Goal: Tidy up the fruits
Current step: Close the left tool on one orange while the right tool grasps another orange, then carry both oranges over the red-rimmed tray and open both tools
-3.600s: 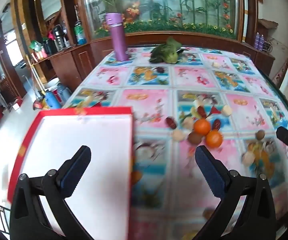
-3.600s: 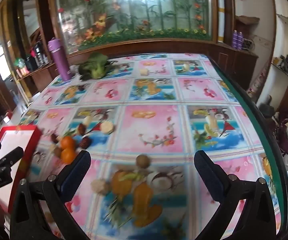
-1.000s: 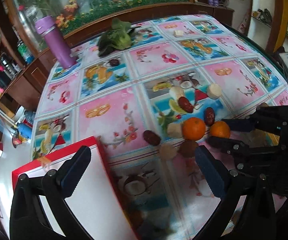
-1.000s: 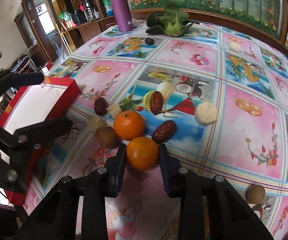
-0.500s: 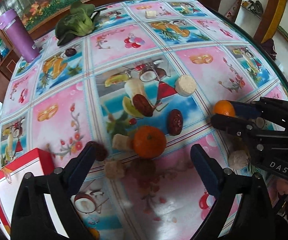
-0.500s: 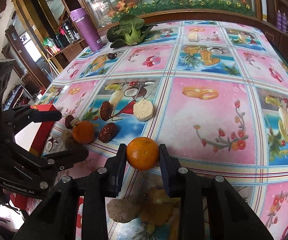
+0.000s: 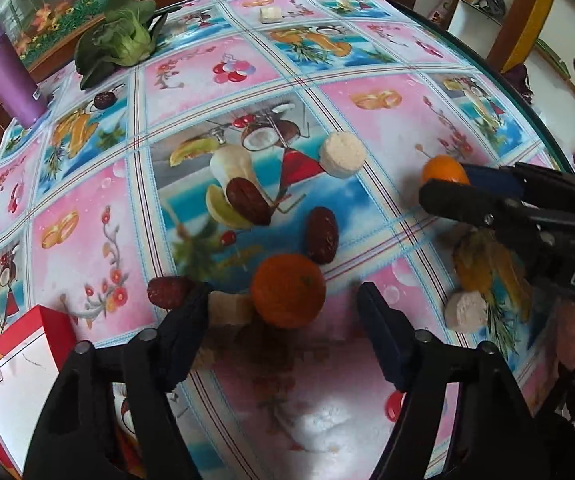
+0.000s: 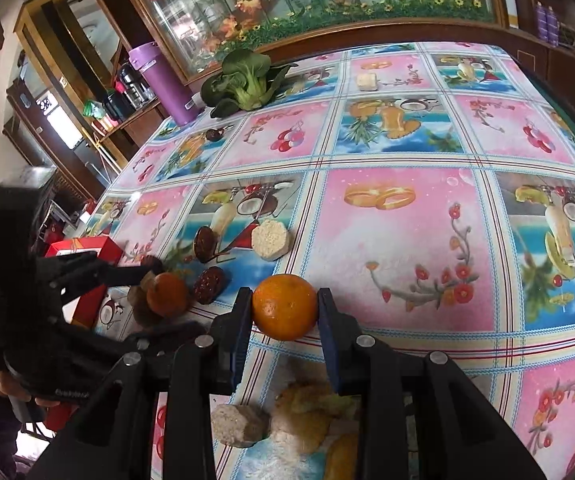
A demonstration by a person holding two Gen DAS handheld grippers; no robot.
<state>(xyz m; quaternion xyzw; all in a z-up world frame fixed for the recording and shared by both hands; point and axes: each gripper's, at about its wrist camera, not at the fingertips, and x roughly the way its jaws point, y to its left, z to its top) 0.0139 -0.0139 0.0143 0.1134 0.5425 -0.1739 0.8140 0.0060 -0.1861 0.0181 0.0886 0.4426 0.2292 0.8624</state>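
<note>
Two oranges are in play on the fruit-print tablecloth (image 7: 387,60). One orange (image 7: 287,290) rests on the cloth between the fingers of my left gripper (image 7: 283,304), which stands open around it with a gap on each side. In the right wrist view this orange (image 8: 166,294) shows between the left gripper's fingers (image 8: 127,270). My right gripper (image 8: 285,308) is shut on the other orange (image 8: 285,300), held just above the cloth. From the left wrist view that right gripper (image 7: 447,182) and its orange (image 7: 441,168) are at the right.
Red dates (image 7: 321,234) (image 7: 247,200) (image 7: 169,291), pale round pieces (image 7: 342,155) (image 7: 467,310) and a pale chunk (image 7: 229,308) lie around the oranges. A red box (image 7: 19,360) is at the near left. A purple bottle (image 7: 5,76) and bok choy (image 7: 123,40) stand far back.
My left gripper has come down close to the resting orange and its fingers have narrowed around it. My right gripper has carried its orange away from the pile, to the right.
</note>
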